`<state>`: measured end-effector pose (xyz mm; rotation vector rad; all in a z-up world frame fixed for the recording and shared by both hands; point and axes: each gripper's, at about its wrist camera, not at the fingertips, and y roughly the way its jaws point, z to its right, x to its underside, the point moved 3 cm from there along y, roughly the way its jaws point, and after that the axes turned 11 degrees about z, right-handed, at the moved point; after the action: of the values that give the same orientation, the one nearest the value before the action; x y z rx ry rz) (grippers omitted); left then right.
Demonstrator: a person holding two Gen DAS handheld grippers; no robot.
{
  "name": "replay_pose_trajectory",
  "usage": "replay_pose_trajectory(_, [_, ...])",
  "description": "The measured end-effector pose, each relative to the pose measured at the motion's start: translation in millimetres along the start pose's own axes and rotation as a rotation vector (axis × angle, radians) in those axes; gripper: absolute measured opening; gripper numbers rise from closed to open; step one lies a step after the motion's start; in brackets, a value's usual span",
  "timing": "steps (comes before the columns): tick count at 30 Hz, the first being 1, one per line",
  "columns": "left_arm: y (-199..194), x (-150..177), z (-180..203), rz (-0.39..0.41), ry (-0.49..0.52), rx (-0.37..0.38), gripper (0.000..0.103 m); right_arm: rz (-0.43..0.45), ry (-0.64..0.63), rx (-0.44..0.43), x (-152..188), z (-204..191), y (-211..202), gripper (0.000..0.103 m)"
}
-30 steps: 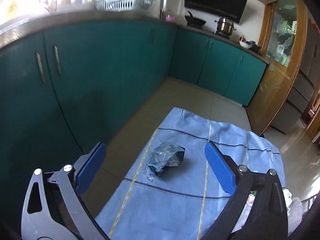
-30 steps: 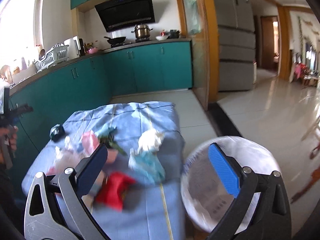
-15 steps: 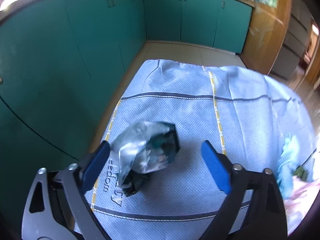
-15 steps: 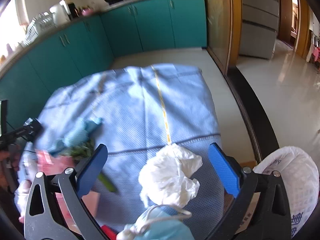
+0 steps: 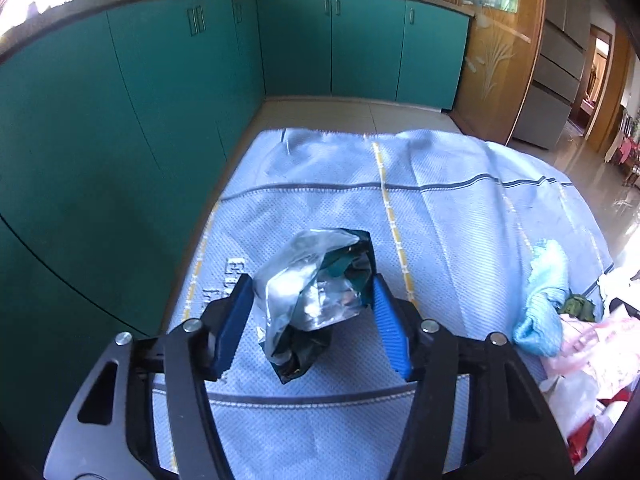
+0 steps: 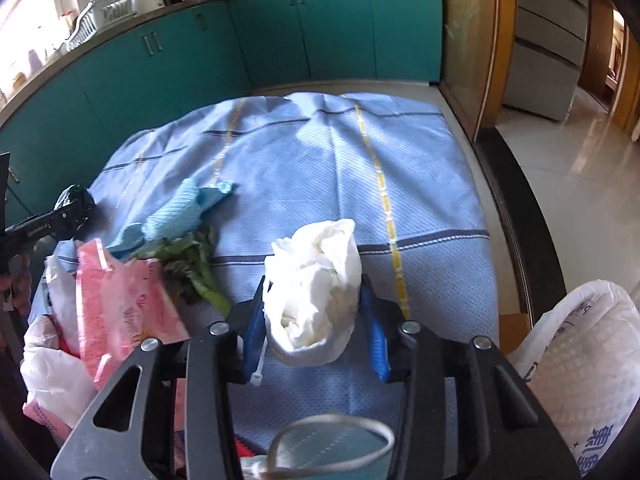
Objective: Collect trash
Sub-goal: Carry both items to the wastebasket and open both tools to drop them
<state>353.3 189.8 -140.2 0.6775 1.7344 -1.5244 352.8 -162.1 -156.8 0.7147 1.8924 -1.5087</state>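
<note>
Left gripper (image 5: pixel 312 316): pinching wrapper (image 5: pixel 316 292), seemingly firm.
Right gripper (image 6: pixel 316 320): clamped on tissue (image 6: pixel 316 292).
Tip: lift straight, swing to bin (image 6: pixel 580 372).

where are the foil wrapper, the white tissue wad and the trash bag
foil wrapper (image 5: pixel 308 296), left wrist view, silver middle
white tissue wad (image 6: pixel 316 292), right wrist view, crumpled middle
trash bag (image 6: pixel 580 364), right wrist view, white side

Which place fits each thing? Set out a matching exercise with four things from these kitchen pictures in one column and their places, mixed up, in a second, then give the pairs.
Things
1. foil wrapper
2. white tissue wad
3. lined bin
4. leafy stalk

Places
A. on the cloth beside the pink bag
B. between the fingers of the left tool
C. off the table's right edge
D. between the fingers of the right tool

Pairs: 1-B, 2-D, 3-C, 4-A
</note>
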Motion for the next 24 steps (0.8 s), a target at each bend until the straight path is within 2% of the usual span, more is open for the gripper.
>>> replay_pose_trajectory(4, [-33.3,-6.3,2.7,0.077,0.007,-0.006,0.060,0.052,-0.024,-0.034,-4.2,-8.1,-16.7,0.043])
replay_pose_trajectory(8, [-71.8,-15.1,10.7,0.161,-0.023,0.035,0.060,0.127,-0.034,-0.077,-10.6,-15.4,-37.7,0.043])
replay_pose_trajectory(15, [-138.8,-18.5,54.0,0.318,-0.020,0.114,0.060,0.322,-0.058,-0.183,-20.6,-31.7,-102.8,0.043])
replay_pose_trajectory(18, [-156.2,-15.7,81.5,0.320,0.019,0.123,0.060,0.391,-0.096,-0.156,-21.2,-36.8,-124.5,0.043])
replay_pose_trajectory(22, [-186.6,-12.4,116.2,0.407,0.082,0.122,0.061,0.446,-0.097,-0.098,-18.6,-27.5,-145.3,0.043])
replay_pose_trajectory(24, [-196.0,-9.1,132.5,0.425,0.097,0.146,0.061,0.468,-0.072,-0.078,-15.7,-16.8,-153.7,0.043])
